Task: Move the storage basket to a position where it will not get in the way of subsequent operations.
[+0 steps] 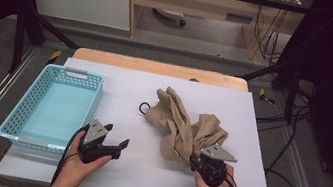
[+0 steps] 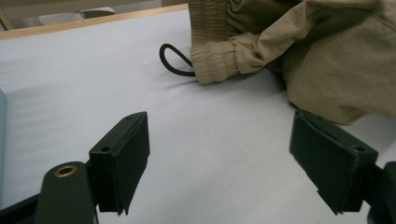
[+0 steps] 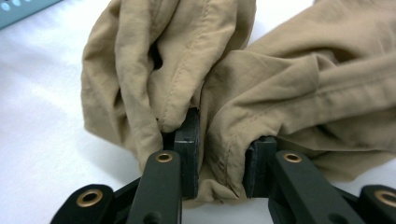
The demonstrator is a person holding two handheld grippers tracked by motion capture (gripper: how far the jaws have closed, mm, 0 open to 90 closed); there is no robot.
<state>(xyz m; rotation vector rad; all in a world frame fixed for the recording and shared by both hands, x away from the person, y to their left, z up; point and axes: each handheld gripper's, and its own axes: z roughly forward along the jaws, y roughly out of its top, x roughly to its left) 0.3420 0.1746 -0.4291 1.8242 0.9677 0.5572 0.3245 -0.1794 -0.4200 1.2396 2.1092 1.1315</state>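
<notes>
right gripper (image 3: 220, 154) clenched on thin fold of tan garment (image 3: 289, 88); left gripper (image 2: 219, 163) released, idle. risk: fold slipping out on lift.

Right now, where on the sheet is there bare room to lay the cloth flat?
Bare: the strip between the basket and the tan cloth, and the far left of the white sheet. Crowded: right of centre, where the right tool grips the cloth.

A light-blue basket (image 1: 29, 117) sits on the white table (image 1: 125, 87).
</notes>
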